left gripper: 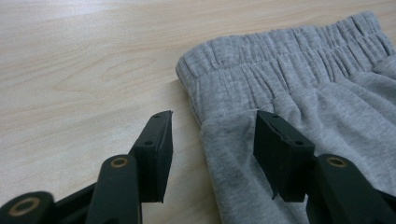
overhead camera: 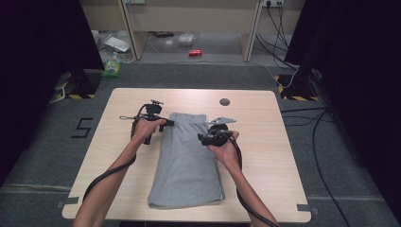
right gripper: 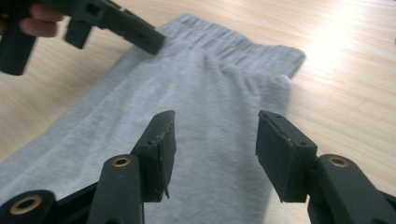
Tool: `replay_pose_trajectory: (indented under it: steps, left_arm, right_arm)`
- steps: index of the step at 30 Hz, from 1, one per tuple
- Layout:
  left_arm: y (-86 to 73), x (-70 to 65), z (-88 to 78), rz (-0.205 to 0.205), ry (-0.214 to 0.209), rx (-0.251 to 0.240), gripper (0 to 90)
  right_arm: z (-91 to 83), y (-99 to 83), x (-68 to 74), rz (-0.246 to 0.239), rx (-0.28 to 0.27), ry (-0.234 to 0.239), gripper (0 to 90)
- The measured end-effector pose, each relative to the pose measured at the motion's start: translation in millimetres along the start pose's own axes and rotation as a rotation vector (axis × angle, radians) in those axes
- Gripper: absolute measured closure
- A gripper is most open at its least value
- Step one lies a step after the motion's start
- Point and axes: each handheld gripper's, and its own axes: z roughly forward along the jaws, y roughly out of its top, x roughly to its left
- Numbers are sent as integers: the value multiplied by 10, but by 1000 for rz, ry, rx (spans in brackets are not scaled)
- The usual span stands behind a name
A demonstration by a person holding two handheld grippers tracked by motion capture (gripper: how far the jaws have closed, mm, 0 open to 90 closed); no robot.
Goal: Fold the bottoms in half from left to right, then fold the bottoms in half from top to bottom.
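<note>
Grey jersey trousers point(overhead camera: 189, 161), folded lengthwise, lie in the middle of the wooden table point(overhead camera: 269, 142), elastic waistband point(left gripper: 289, 51) at the far end. My left gripper point(overhead camera: 166, 124) hangs at the garment's left edge just below the waistband. It is open point(left gripper: 212, 123): one jaw stands over bare wood, the other over the cloth, and neither pad presses on it. My right gripper point(overhead camera: 203, 138) hovers over the right half of the trousers point(right gripper: 219, 88), open point(right gripper: 215, 123), with nothing pinched. The left gripper point(right gripper: 135, 32) also appears at the upper left of the right gripper view.
A dark round cable port point(overhead camera: 225, 101) sits in the table near its far edge. Beyond the table are grey carpet, a red can point(overhead camera: 195, 52), a shelf frame and black cables point(overhead camera: 302, 118) at the right. Bare wood surrounds the trousers on all sides.
</note>
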Motion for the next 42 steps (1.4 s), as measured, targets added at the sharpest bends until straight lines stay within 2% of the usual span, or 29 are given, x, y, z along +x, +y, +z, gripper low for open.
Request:
replay_pose_trajectory:
  steps: [11, 21, 31, 35, 38, 42]
  left_arm:
    - [26, -10, -47, -2, 9, -9, 453]
    - [20, -5, 4, -7, 10, -7, 455]
    - [-4, -26, 65, 1, 17, -3, 493]
    - [-14, -16, 67, 2, 15, -5, 500]
    - [-34, -4, 68, 5, 13, -3, 508]
    - [-54, 4, 80, 5, 7, -3, 526]
  right_arm:
    - [78, 53, -220, 45, 1, -20, 465]
    - [170, 138, -396, 86, -3, -38, 464]
    - [443, 194, -440, 112, 24, -53, 453]
    - [552, 211, -427, 115, 50, -51, 448]
    - [672, 227, -456, 134, 80, -72, 439]
    - [764, 220, -473, 147, 105, -63, 433]
